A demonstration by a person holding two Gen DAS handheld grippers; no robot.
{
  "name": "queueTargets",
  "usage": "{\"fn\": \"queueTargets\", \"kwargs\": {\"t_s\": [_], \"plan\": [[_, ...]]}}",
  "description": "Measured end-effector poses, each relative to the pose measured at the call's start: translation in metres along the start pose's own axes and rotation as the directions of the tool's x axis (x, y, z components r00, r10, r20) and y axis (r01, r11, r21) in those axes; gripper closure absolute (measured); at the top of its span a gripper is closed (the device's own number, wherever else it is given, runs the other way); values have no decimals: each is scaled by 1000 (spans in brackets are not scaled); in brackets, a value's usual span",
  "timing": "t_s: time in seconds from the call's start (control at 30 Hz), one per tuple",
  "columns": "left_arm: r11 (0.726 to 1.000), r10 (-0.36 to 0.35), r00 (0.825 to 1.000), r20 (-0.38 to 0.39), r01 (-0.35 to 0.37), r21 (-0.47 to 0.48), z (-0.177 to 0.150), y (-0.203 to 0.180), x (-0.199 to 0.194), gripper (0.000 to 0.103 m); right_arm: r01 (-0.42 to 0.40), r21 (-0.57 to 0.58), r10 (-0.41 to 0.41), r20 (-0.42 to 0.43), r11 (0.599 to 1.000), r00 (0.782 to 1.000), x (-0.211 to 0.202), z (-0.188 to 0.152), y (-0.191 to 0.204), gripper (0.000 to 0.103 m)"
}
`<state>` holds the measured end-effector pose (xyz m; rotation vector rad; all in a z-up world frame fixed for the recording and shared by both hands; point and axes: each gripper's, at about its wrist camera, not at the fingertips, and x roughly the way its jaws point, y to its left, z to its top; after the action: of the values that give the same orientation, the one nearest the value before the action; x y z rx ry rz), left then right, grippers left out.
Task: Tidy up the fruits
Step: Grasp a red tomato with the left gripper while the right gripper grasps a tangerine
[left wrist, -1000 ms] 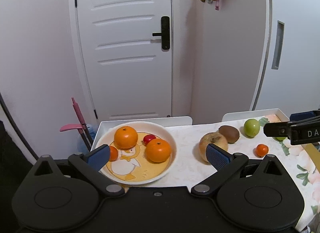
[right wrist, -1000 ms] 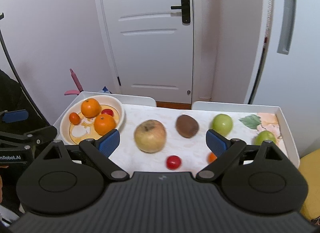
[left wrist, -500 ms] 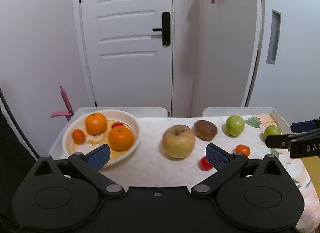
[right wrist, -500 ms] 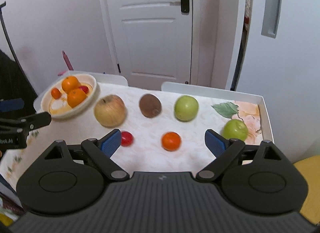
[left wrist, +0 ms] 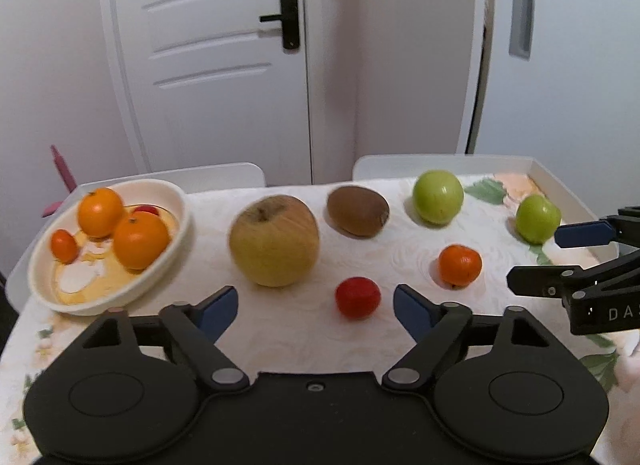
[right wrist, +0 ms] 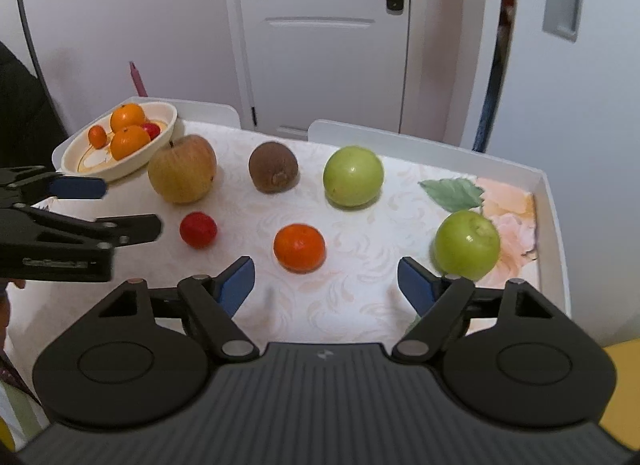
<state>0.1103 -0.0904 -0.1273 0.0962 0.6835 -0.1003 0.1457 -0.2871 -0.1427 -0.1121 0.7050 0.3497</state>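
A white bowl (left wrist: 176, 249) (right wrist: 166, 129) at the table's left holds two oranges, a small mandarin and a red fruit. Loose on the cloth lie a yellow apple (left wrist: 274, 240) (right wrist: 182, 174), a kiwi (left wrist: 357, 211) (right wrist: 273, 172), two green apples (left wrist: 438, 196) (left wrist: 537, 218), a small mandarin (left wrist: 460, 265) (right wrist: 299, 247) and a red tomato (left wrist: 357, 297) (right wrist: 198, 229). My left gripper (left wrist: 316, 311) is open and empty, just in front of the tomato. My right gripper (right wrist: 326, 285) is open and empty, just in front of the mandarin, with a green apple (right wrist: 467, 244) by its right finger.
The table (right wrist: 554, 209) has a raised white rim and a floral cloth. A white door (left wrist: 224, 57) and walls stand behind it. Each gripper shows in the other's view, the right one (left wrist: 576, 261) at the right edge, the left one (right wrist: 72, 217) at the left.
Both grippers have moved forward and down toward the loose fruit. The left view has swung right from the bowl to the tomato. Both stay open.
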Motion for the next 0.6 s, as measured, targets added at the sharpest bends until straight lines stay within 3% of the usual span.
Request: {"fn": "queueTargets", "kwargs": {"t_s": [0.07,0.23,0.37,0.53,0.6], "plan": [[1000,2,1000,-6,-2,17,-2,-6,9,21,-8,-7,8,-8,1000,1000,8,-3,-2,14],[999,-4,1000,-30,6,44,-5,-18,28,42,-27,-21,27,-9,999,1000,21,-5,-4,16],[998,-9,999,-41,12,55,-6,-22,38,47,-42,-29,41,-20,999,999,30,-5,-4,20],[998,-22,998,-59,26,65,-6,-25,48,65,-56,-27,55,-29,998,998,38,-4,-5,22],[997,-26,998,-61,30,66,-6,-26,48,65,-63,-31,62,-32,997,998,39,-3,-4,22]]}}
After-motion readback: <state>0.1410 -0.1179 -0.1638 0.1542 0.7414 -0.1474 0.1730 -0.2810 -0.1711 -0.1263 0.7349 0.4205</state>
